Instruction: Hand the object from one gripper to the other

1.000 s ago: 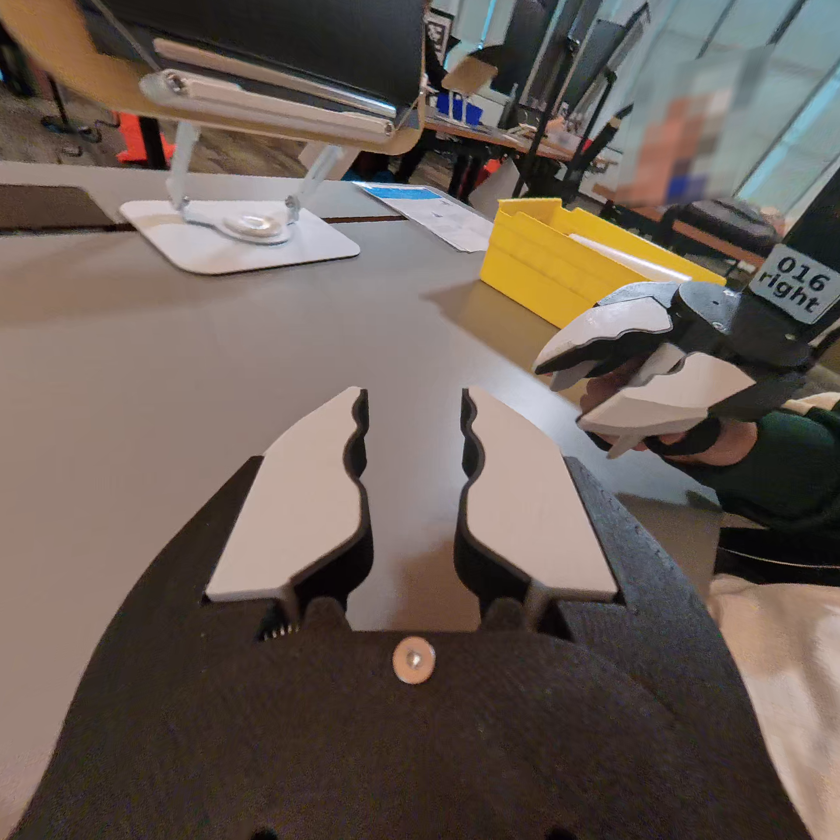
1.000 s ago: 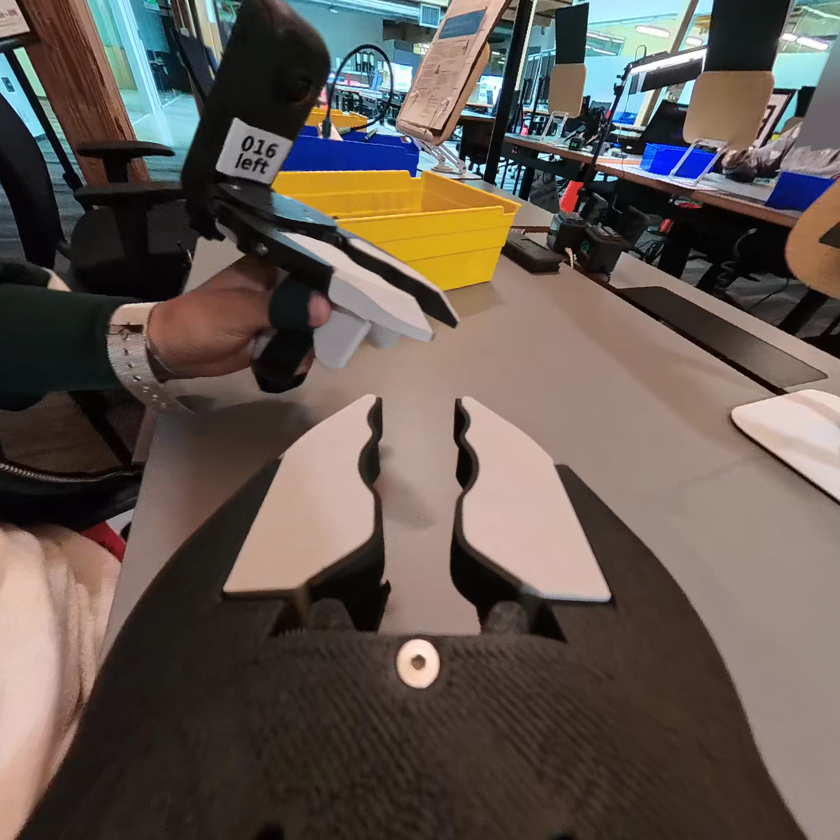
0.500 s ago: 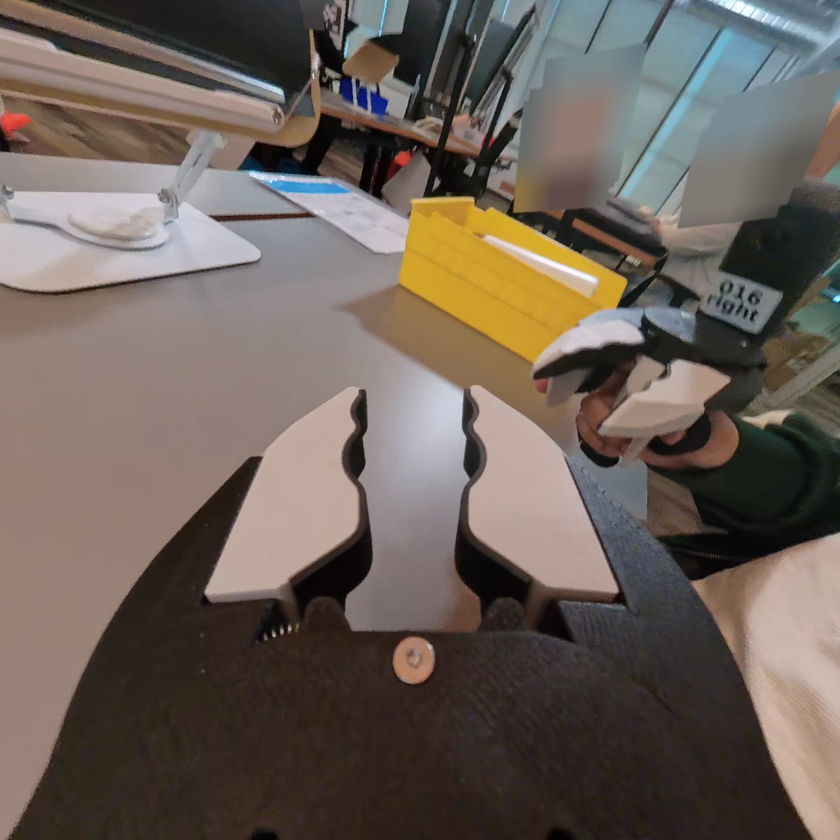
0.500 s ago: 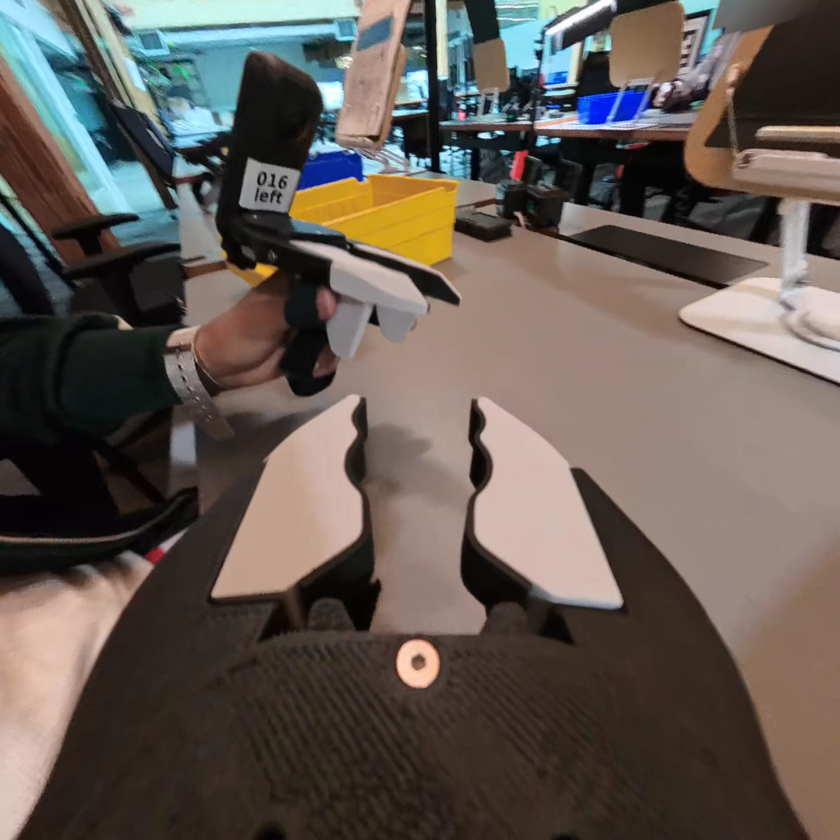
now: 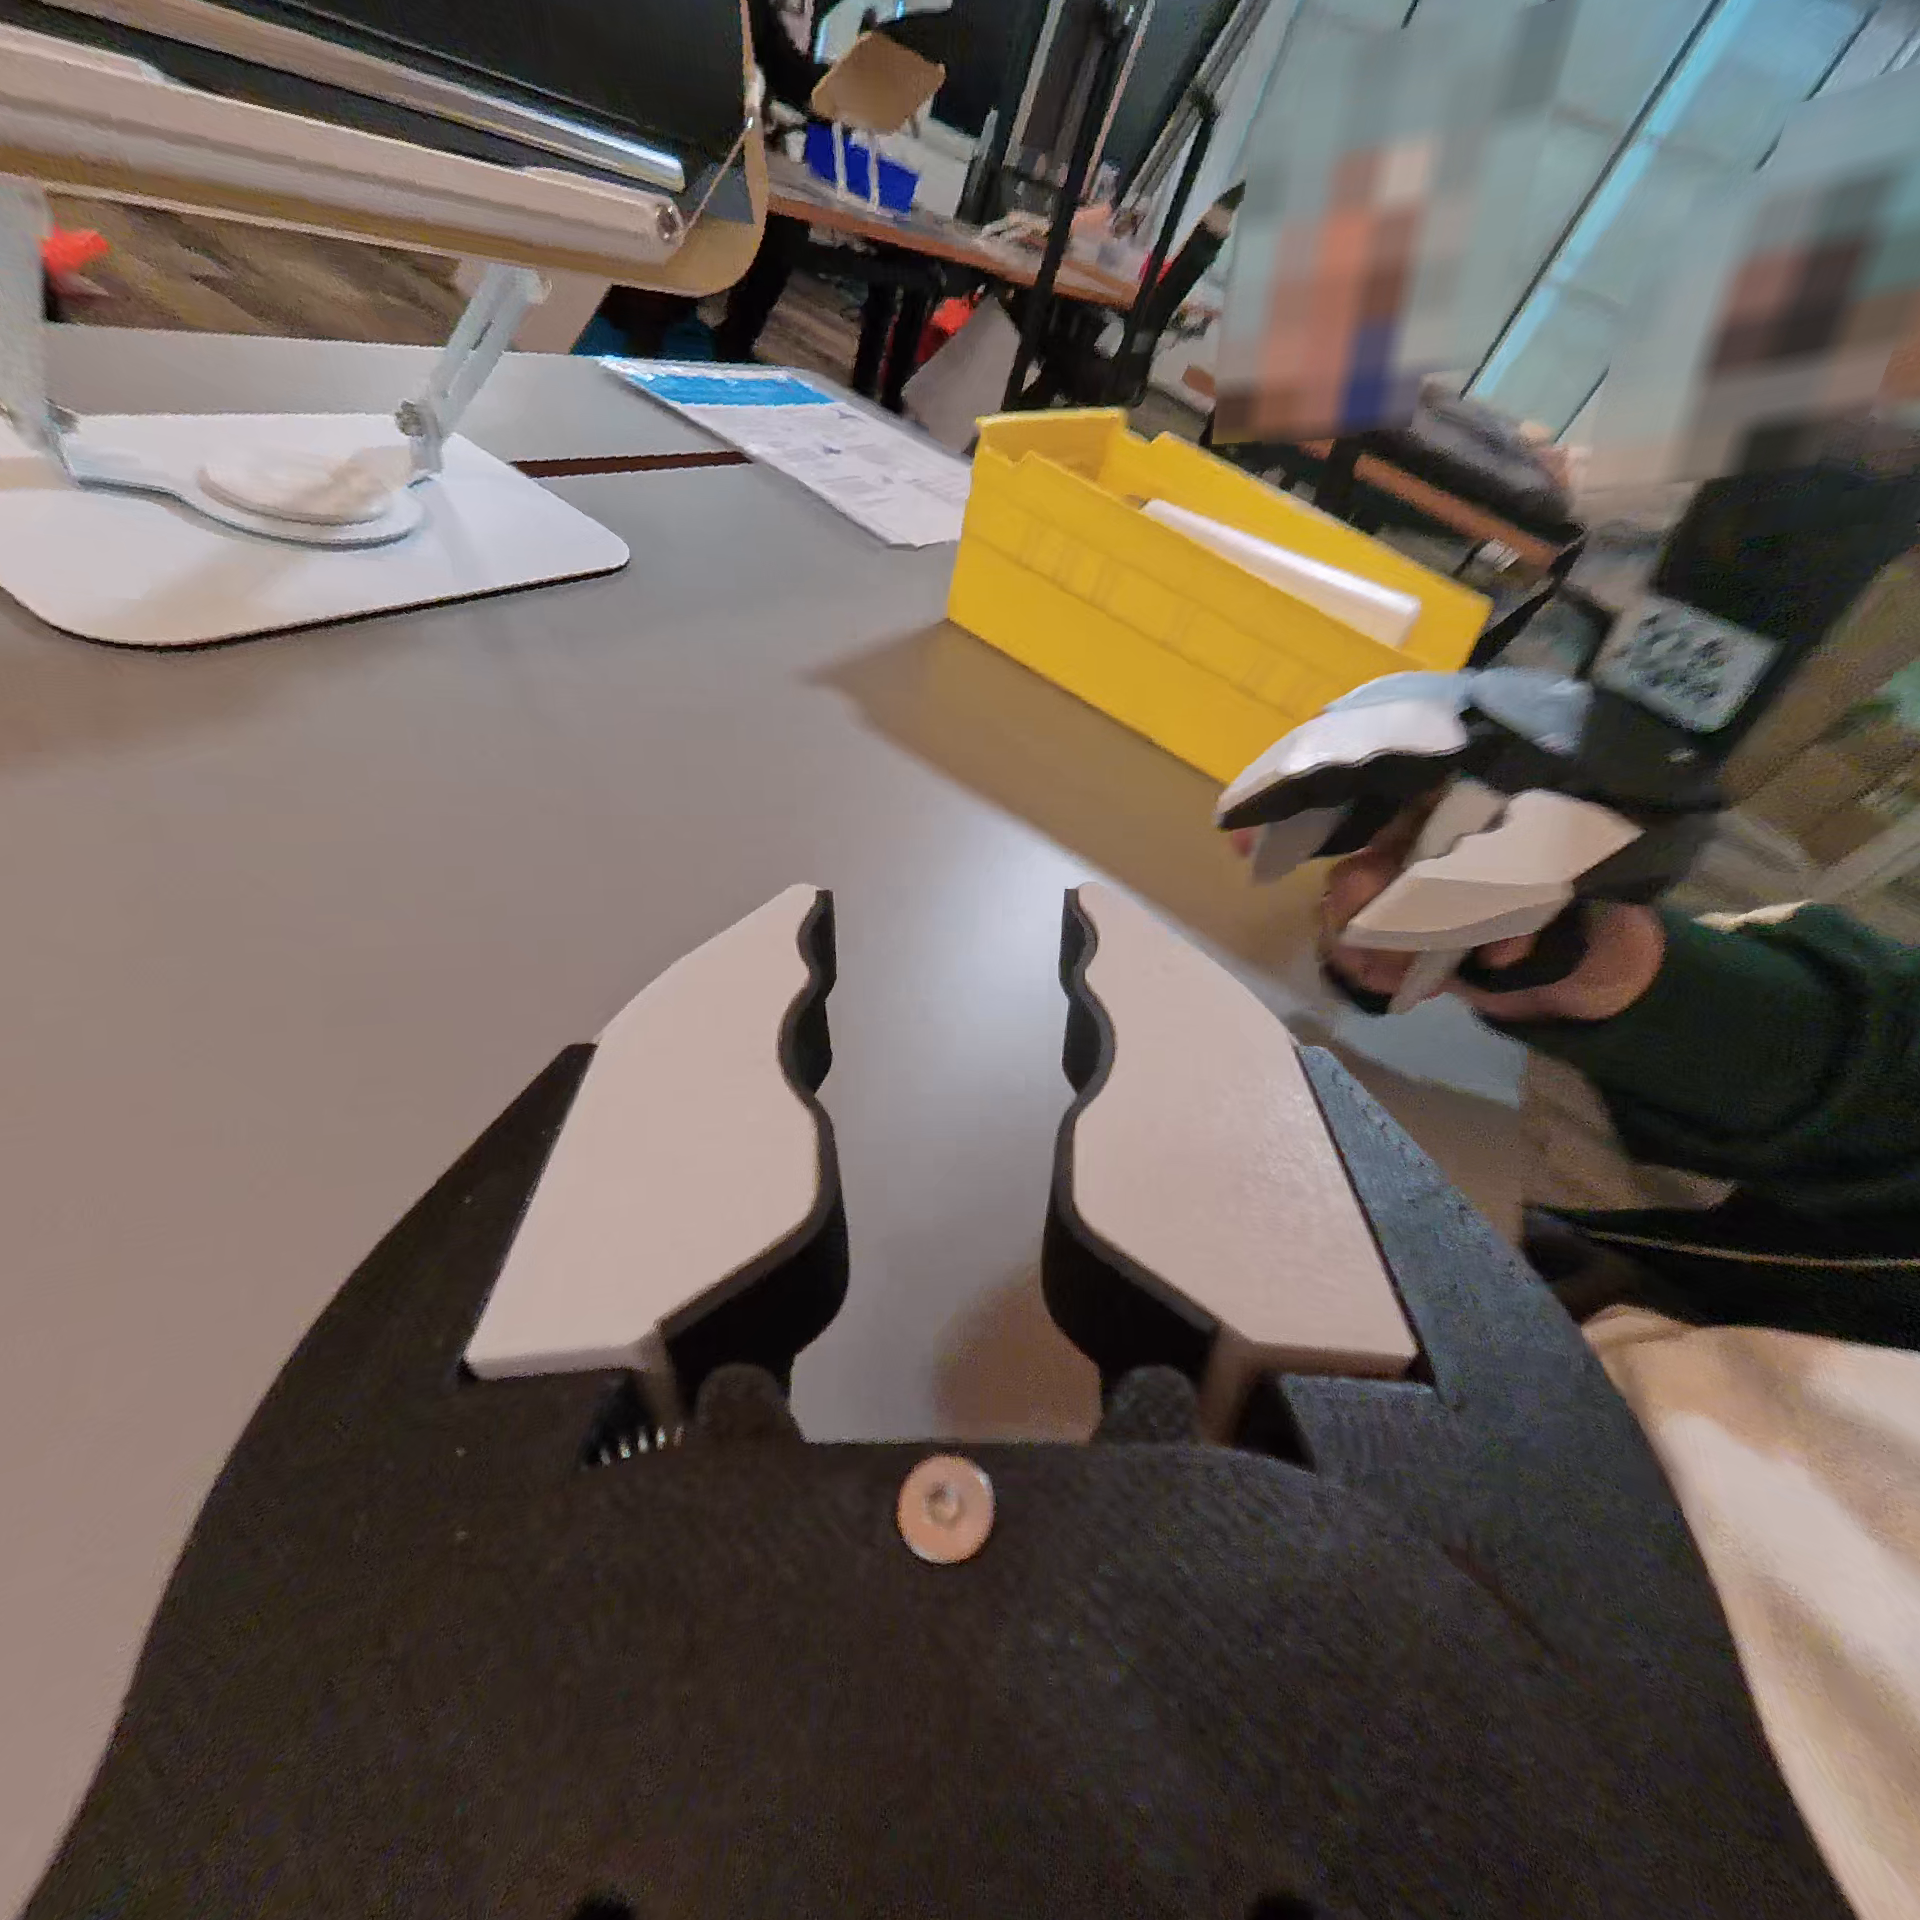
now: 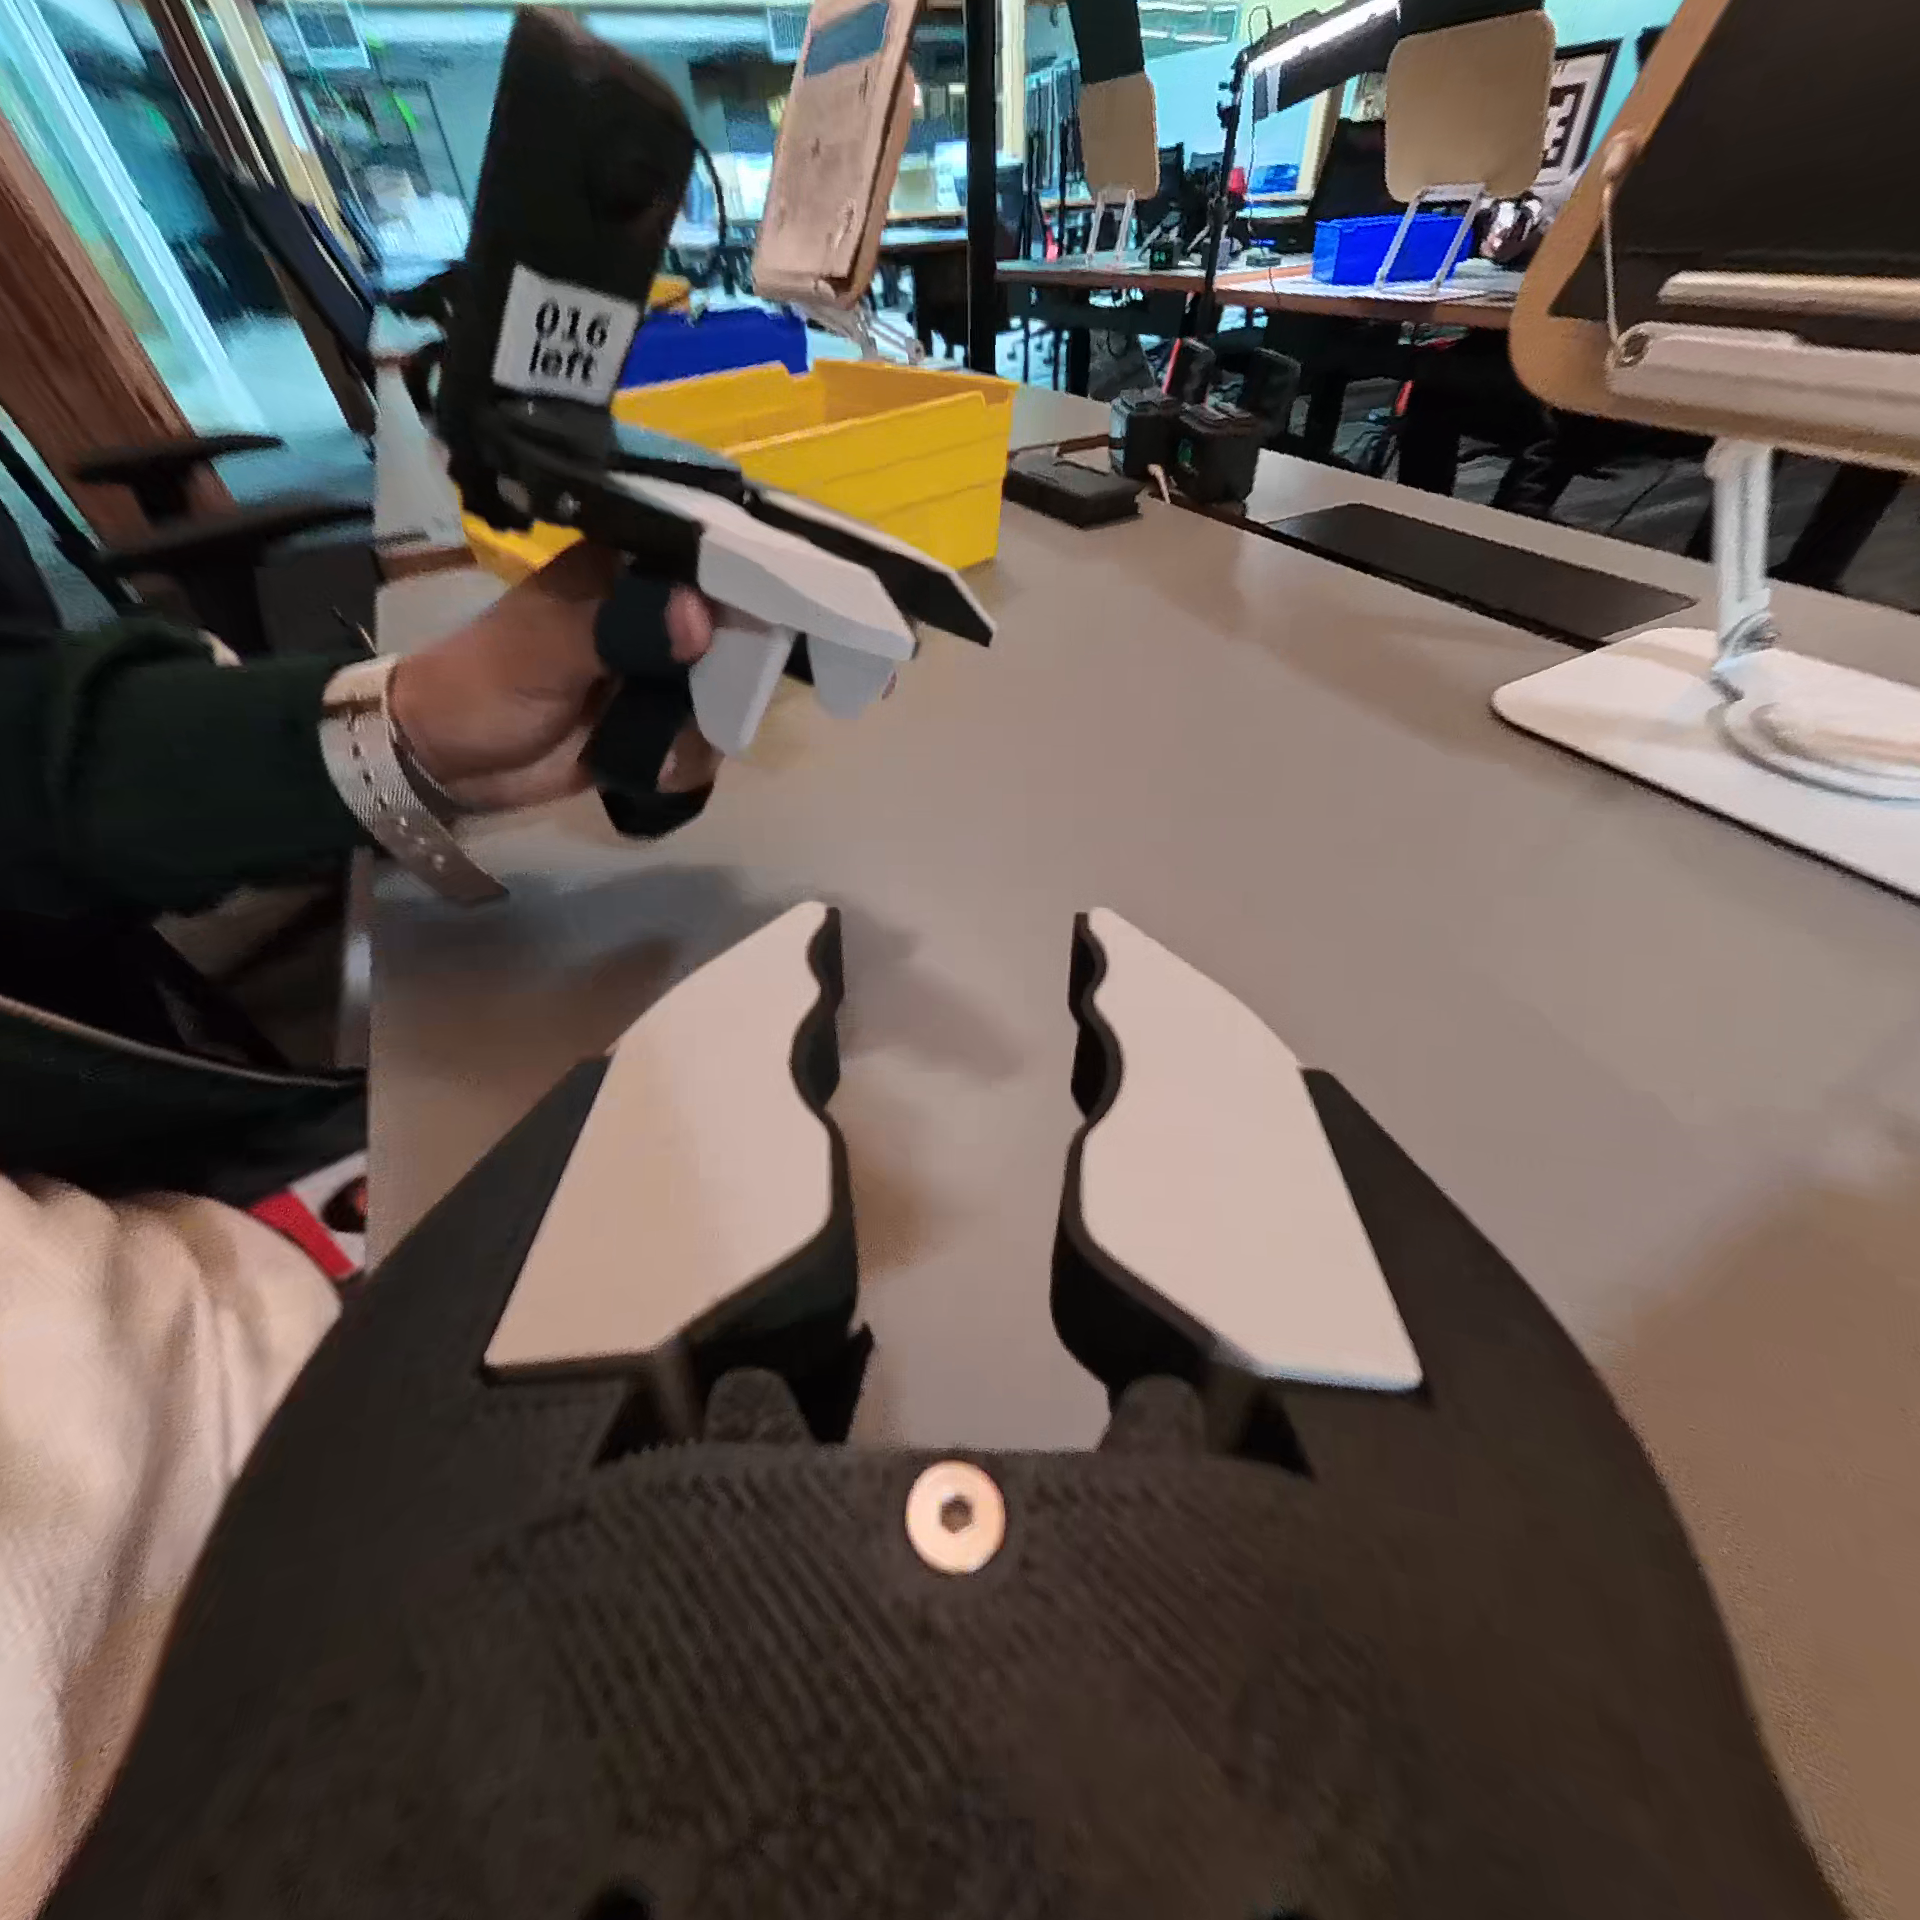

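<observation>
1. Grey-padded black left gripper (image 5: 945, 925) hovers over the bare grey table (image 5: 416, 831), jaws apart, nothing between them; beyond, the white-labelled right gripper (image 5: 1309, 894) beside a yellow plastic bin (image 5: 1164, 623).
2. Grey-padded right gripper (image 6: 951, 935) likewise gapes, holding nothing; the object to hand over cannot be made out in either view.

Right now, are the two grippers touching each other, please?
Apart. The right wrist view shows the left gripper held up beyond the right gripper, bare table between them.
</observation>
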Tool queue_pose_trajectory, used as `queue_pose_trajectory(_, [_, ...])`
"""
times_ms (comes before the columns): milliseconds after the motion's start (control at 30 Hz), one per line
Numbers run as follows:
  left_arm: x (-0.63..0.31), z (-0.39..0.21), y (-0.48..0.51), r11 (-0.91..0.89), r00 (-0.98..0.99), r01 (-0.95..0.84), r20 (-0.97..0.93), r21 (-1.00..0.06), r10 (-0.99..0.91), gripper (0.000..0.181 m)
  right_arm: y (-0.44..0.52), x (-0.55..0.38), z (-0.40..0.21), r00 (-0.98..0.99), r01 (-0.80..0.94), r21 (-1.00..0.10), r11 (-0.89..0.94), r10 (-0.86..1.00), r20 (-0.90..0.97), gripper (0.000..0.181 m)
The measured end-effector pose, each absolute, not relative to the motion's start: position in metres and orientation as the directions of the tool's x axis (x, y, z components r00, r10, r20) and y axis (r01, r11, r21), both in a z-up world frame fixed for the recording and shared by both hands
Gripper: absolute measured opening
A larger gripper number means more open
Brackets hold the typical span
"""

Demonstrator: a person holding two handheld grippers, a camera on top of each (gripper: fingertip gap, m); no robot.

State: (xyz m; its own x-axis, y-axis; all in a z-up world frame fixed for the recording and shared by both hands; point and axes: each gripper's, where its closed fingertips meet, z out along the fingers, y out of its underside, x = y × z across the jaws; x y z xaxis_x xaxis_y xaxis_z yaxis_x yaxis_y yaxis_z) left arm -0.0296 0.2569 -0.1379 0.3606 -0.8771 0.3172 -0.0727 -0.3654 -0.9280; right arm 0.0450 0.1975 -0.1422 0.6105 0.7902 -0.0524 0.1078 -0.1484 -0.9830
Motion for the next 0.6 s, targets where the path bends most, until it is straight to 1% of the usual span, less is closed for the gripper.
queue_pose_trajectory(100, [-0.035,-0.129,0.257,-0.404,0.334,0.002,0.382,-0.915,-0.862,0.043,0.207,0.039,-0.147,0.622,0.07,-0.977,-0.203,0.774,-0.116,0.042])
queue_pose_trajectory(267, [-0.052,-0.127,0.263,-0.346,0.409,-0.013,0.311,-0.938,-0.858,0.042,0.203,0.035,-0.142,0.624,0.034,-0.979,-0.2,0.77,-0.135,0.042])
queue_pose_trajectory(400, [-0.076,-0.118,0.276,-0.377,0.452,0.065,0.364,-0.924,-0.815,0.042,0.207,0.035,-0.14,0.593,-0.005,-0.975,-0.222,0.784,-0.182,0.041])
queue_pose_trajectory(467, [-0.102,-0.099,0.286,-0.353,0.502,0.122,0.364,-0.928,-0.784,0.042,0.213,0.035,-0.138,0.572,-0.044,-0.969,-0.243,0.789,-0.224,0.041])
queue_pose_trajectory(533, [-0.14,-0.067,0.298,-0.291,0.571,0.149,0.323,-0.945,-0.755,0.04,0.218,0.032,-0.135,0.538,-0.089,-0.959,-0.269,0.797,-0.274,0.042])
queue_pose_trajectory(600, [-0.192,-0.036,0.311,-0.236,0.676,0.125,0.257,-0.964,-0.691,0.041,0.222,0.025,-0.133,0.507,-0.098,-0.955,-0.28,0.812,-0.29,0.043])
